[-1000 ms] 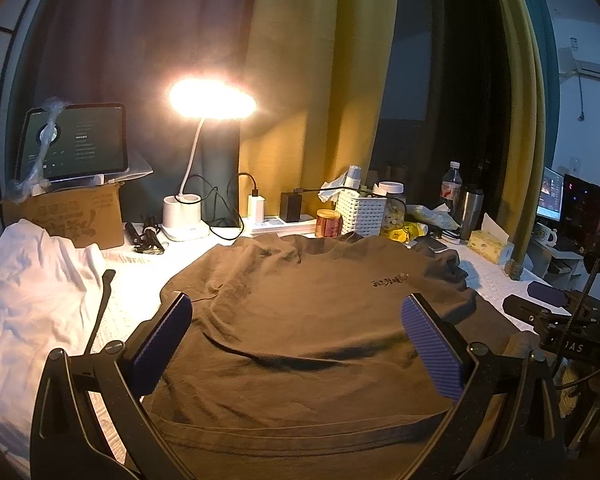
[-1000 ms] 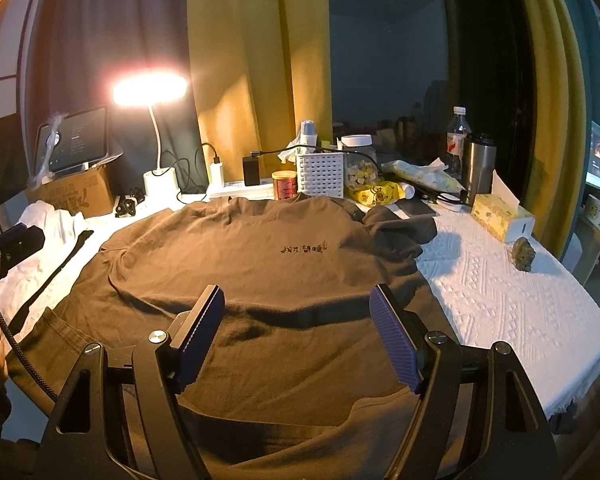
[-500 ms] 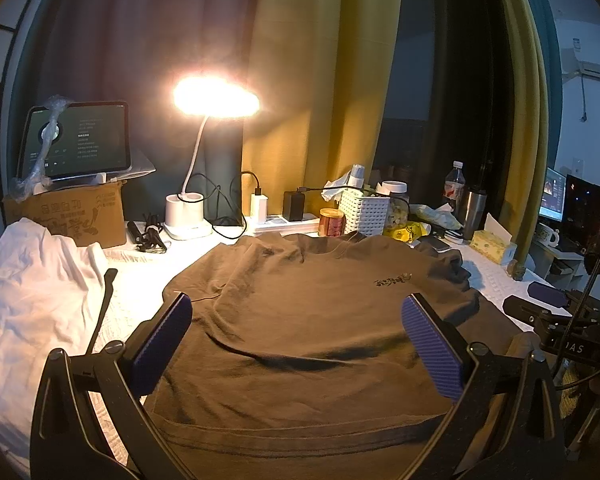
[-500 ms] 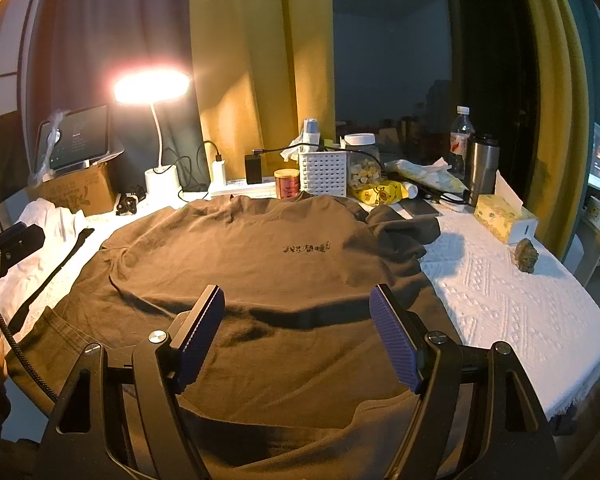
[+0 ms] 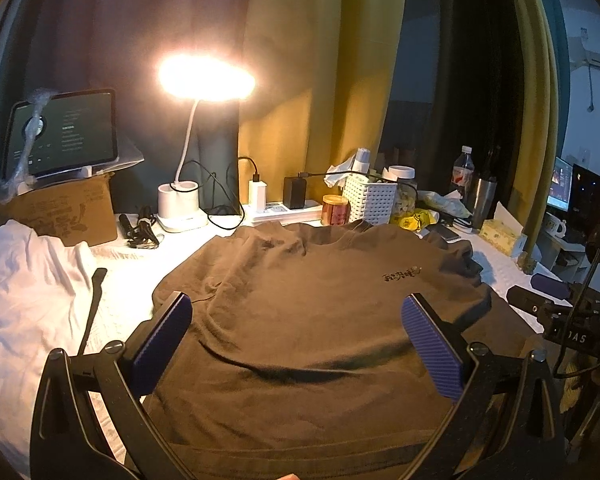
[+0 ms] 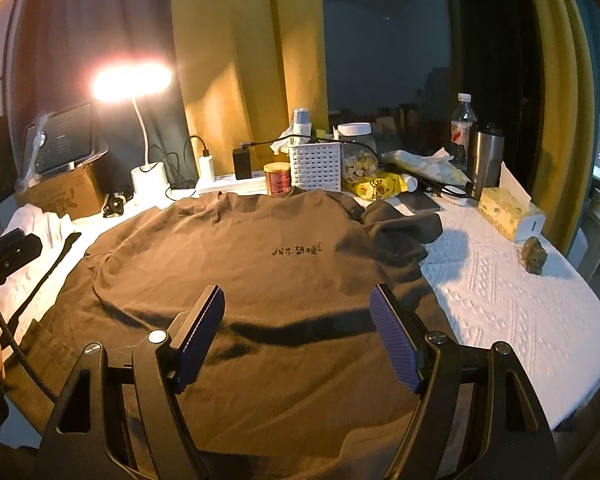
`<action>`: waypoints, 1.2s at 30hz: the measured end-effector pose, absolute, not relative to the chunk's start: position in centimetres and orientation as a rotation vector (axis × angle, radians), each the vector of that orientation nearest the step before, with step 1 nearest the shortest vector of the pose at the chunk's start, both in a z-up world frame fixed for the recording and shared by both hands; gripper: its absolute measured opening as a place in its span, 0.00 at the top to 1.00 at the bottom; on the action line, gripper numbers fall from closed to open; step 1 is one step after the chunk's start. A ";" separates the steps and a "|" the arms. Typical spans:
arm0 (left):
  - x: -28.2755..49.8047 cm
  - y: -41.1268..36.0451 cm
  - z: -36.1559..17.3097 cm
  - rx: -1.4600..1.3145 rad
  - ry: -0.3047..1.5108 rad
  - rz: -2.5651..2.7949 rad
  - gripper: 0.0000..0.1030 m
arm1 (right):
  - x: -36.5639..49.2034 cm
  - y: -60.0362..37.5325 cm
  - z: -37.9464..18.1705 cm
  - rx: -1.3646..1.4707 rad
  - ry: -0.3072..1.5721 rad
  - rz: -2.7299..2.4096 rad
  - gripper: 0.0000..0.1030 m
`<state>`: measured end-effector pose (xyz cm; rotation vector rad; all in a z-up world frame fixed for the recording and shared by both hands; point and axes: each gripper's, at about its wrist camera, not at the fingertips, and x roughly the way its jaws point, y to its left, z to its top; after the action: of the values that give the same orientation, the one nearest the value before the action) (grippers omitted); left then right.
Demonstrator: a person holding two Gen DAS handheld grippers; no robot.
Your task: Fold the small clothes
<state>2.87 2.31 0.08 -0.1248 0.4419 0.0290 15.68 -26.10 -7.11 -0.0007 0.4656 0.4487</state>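
Note:
A brown T-shirt (image 5: 312, 312) lies spread front-up on the white table cover, collar toward the lamp, with small black lettering on the chest. It also shows in the right wrist view (image 6: 240, 272), where its right sleeve is bunched up. My left gripper (image 5: 296, 340) is open and empty, held above the shirt's lower half. My right gripper (image 6: 298, 332) is open and empty above the shirt's lower middle. The shirt's hem lies below both grippers.
A lit desk lamp (image 5: 180, 200), a tablet on a cardboard box (image 5: 60, 208), a white basket (image 6: 316, 168), jars, bottles and a tissue box (image 6: 508, 212) line the back. White cloth (image 5: 24, 292) lies left. A small rock (image 6: 534, 254) sits right.
Both grippers have risen and drawn back very slightly; the shirt and the table items lie as before. Both stay open.

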 end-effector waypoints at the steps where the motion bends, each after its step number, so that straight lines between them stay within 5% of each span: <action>1: 3.2 2.3 0.1 -0.125 0.449 0.030 0.01 | 16.1 -26.2 -7.1 0.001 0.470 0.448 0.24; 36: 20.0 0.3 -2.8 -0.119 0.684 0.029 0.01 | 39.5 -34.8 -10.0 0.088 0.689 0.383 0.24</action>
<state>20.02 0.32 -2.76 -0.1186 0.6841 0.0290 39.47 -34.80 -10.03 0.0883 0.6888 0.3826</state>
